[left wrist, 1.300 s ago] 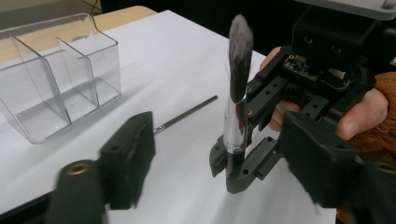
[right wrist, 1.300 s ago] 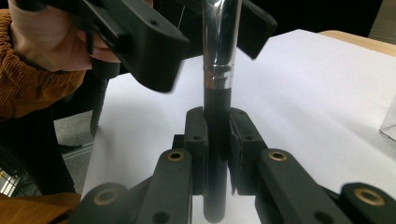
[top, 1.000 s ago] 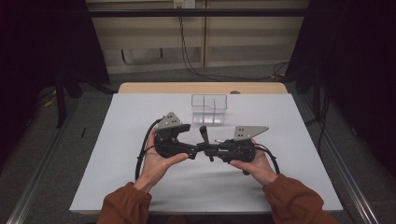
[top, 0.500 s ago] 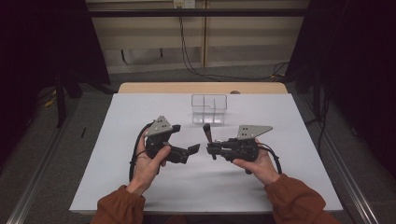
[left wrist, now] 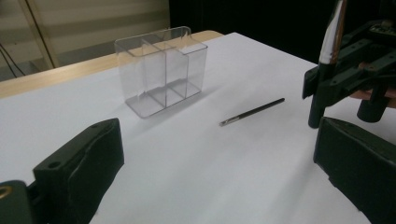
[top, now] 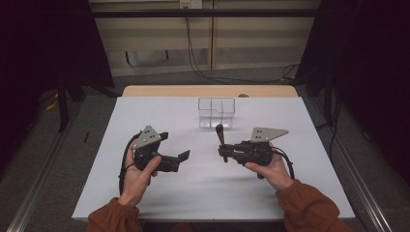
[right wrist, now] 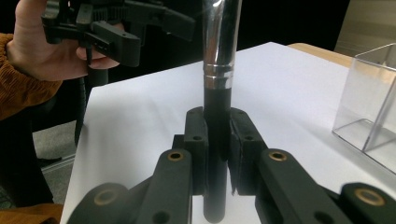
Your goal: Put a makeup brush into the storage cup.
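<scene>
Right of centre, the right tongs (top: pixel 224 151) clamp an upright brush handle (top: pixel 220 135), ready for the clear organiser (top: pixel 216 112); the left tongs (top: pixel 175 147), just opened, hold nothing.

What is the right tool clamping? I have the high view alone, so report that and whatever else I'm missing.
Observer: The right tool is shut on a stick that is black below and has a shiny silver sleeve above. It crosses the jaws and sticks out on both sides.
Operator: Check the table near it.
Observer: A thin dark rod with a pale tip lies flat on the white table, between the clear container and the right tool.
Operator: Confirm what's in the container.
Observer: The left gripper view shows its compartments empty.
</scene>
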`<action>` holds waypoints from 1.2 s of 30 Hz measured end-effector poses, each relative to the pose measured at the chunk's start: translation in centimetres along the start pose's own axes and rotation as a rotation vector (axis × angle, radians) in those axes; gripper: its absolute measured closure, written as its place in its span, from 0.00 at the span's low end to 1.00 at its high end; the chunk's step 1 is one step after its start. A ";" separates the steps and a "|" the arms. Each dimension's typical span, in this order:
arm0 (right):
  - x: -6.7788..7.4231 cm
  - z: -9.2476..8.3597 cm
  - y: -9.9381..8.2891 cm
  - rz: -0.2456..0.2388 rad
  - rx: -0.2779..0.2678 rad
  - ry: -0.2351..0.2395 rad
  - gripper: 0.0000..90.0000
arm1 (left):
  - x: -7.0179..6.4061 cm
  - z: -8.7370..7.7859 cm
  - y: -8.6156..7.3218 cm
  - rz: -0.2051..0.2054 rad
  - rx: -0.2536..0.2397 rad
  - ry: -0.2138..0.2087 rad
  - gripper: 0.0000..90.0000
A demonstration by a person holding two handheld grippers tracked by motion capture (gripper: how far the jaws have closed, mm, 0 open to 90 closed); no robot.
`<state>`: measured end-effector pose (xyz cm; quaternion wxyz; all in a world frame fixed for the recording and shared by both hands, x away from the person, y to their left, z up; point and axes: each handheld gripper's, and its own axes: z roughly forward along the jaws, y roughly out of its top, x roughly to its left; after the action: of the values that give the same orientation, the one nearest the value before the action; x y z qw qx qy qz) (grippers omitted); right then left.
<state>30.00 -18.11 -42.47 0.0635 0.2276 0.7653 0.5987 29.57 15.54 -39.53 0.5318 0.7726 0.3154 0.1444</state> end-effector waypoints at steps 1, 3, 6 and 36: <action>0.0 0.0 0.0 -0.001 -0.003 -0.001 0.89 | 0.1 -0.2 -0.2 -0.004 -0.002 0.008 0.02; -0.1 -0.1 0.0 -0.001 -0.004 -0.004 0.89 | 0.4 -0.6 -0.6 -0.004 0.002 0.024 0.02; -0.1 -0.2 0.0 0.001 -0.008 -0.007 0.89 | 0.7 -1.1 -1.0 -0.005 -0.015 0.039 0.02; -0.8 -1.0 0.4 -0.002 -0.033 -0.042 0.89 | 2.6 -5.1 -5.4 -0.075 -0.152 0.147 0.04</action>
<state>30.44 -19.22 -41.96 0.0840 0.2382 0.7541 0.6062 26.89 22.18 -42.71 0.5693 0.7051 0.3702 0.2041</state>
